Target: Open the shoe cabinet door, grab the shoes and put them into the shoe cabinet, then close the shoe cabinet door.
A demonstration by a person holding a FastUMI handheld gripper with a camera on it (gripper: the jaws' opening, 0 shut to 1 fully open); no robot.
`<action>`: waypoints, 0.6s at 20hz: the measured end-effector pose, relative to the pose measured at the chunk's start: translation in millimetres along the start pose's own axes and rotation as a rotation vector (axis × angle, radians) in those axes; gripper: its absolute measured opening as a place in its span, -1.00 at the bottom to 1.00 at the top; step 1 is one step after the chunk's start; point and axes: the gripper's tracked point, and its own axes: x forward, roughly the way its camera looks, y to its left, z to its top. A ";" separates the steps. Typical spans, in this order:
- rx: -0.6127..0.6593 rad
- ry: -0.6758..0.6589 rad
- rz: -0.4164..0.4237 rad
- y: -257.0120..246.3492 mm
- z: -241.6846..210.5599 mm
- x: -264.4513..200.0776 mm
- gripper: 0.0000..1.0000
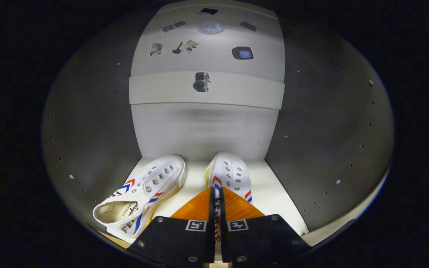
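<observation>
I am looking into the open shoe cabinet (pixel 88 123), whose grey side walls stand left and right. Two white canvas shoes with red and blue stripes sit on its white floor (pixel 270 193). The left shoe (pixel 143 193) rests free, toe toward the back wall, opening toward me. My gripper (pixel 216 197) is shut on the heel edge of the right shoe (pixel 229 173), a thin strip of the shoe pinched between both fingers. That shoe's toe points at the back wall and its sole rests on or just above the floor; I cannot tell which.
The cabinet's white back wall (pixel 203 130) rises just beyond the shoes. A white shelf (pixel 207 91) crosses it higher up. Small peg holes dot both side walls. A strip of bare floor lies between the shoes and to the right of the held one.
</observation>
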 end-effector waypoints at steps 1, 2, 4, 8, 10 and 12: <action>-0.010 -0.028 -0.026 -5.9 9.5 -6.2 -0.78; -0.012 -0.051 -0.045 -10.5 15.7 -15.9 -0.66; 0.018 -0.075 -0.051 -17.6 27.0 -41.9 -0.17; 0.064 -0.138 -0.053 -38.1 42.3 -109.9 0.65; 0.068 -0.169 -0.063 -50.0 44.4 -152.1 0.77; 0.066 -0.189 -0.060 -56.4 42.6 -193.1 0.84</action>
